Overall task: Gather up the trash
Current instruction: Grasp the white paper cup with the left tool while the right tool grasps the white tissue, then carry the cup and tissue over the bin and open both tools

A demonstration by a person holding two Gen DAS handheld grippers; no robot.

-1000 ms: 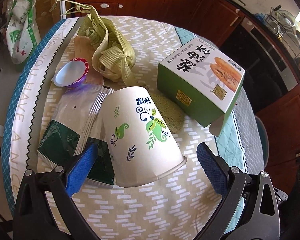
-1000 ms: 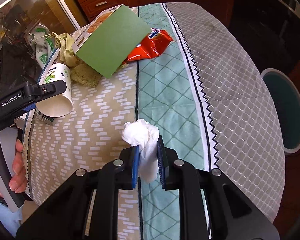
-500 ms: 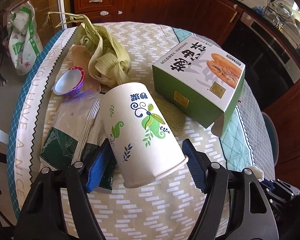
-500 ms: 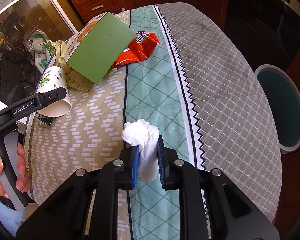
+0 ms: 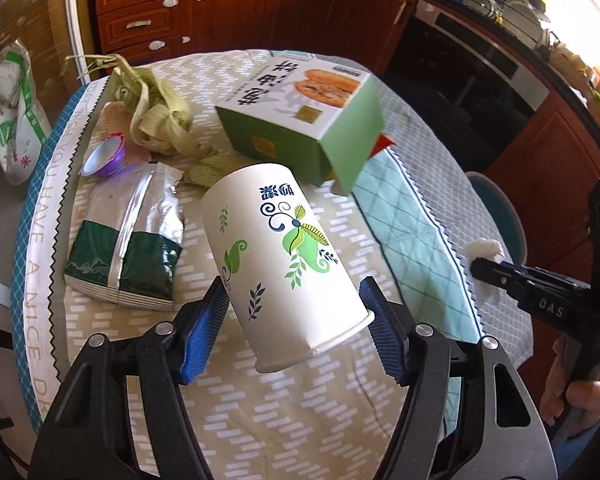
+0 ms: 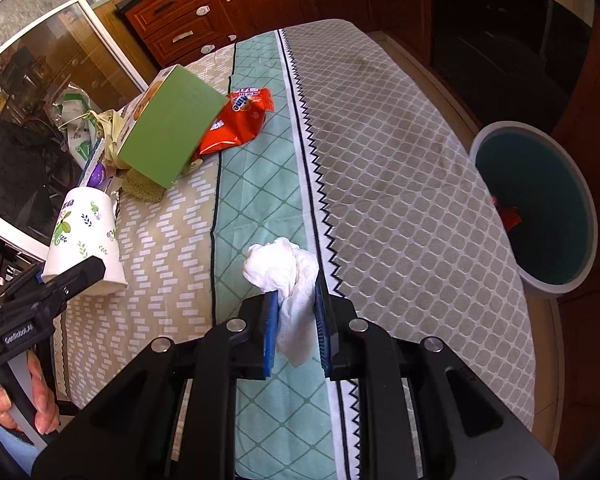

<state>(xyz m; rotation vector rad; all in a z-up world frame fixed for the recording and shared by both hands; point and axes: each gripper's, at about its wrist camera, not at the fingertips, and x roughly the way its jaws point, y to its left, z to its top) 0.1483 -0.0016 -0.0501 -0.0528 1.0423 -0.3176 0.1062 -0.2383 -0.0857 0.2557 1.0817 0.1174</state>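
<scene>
Left gripper (image 5: 294,320) pinches the paper cup (image 5: 278,256) near its rim, lifted over the table (image 5: 260,420). The cup looks light and crushable, so side grip stays gentle. Right gripper (image 6: 296,316) is nearly closed on a soft tissue wad (image 6: 286,270). Bin (image 6: 540,208) sits beyond the table's right edge.

Green box (image 6: 168,128) as landmark: orange snack bag (image 6: 240,120) partly hidden behind it, sponge (image 6: 142,189) tucked under its near corner. Small red scrap in bin (image 6: 540,216), beyond table, unidentifiable.
</scene>
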